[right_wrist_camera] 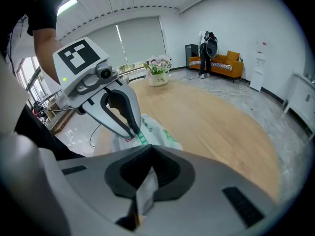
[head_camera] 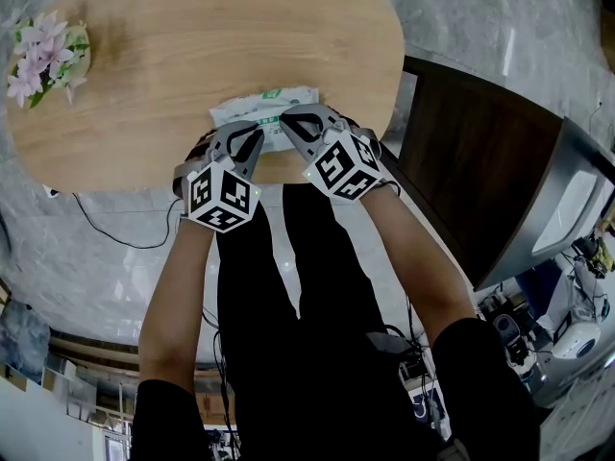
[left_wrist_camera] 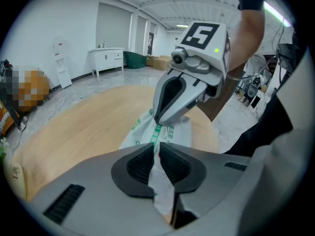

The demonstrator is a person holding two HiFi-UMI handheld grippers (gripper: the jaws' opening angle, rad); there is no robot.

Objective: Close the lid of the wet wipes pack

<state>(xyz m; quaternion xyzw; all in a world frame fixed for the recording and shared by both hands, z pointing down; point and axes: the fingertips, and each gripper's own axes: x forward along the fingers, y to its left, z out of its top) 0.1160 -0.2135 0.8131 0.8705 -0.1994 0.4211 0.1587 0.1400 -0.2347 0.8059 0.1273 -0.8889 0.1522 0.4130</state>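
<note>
- The wet wipes pack [head_camera: 259, 109] lies flat on the near edge of the oval wooden table [head_camera: 192, 56], directly ahead of the person; its white film carries green print
- The left gripper [head_camera: 245, 134] is at the near left part of the pack. In the left gripper view its jaws are clenched, with a thin white fold of the pack's film pinched between the ribbed pads [left_wrist_camera: 140, 163]
- The right gripper [head_camera: 288, 118] is at the near right part of the pack, just beside the left one. In the right gripper view its jaws are also clenched, gripping a thin white strip of the pack
- Each gripper view shows the other gripper's tips down on the printed top face of the pack, jaws together
- It cannot be told whether the pinched film is the lid or the pack's edge
- A flower arrangement [head_camera: 43, 56] stands at the far left of the table, well apart from the pack
- A dark cable [head_camera: 115, 229] runs across the floor beneath the table's left side
</note>
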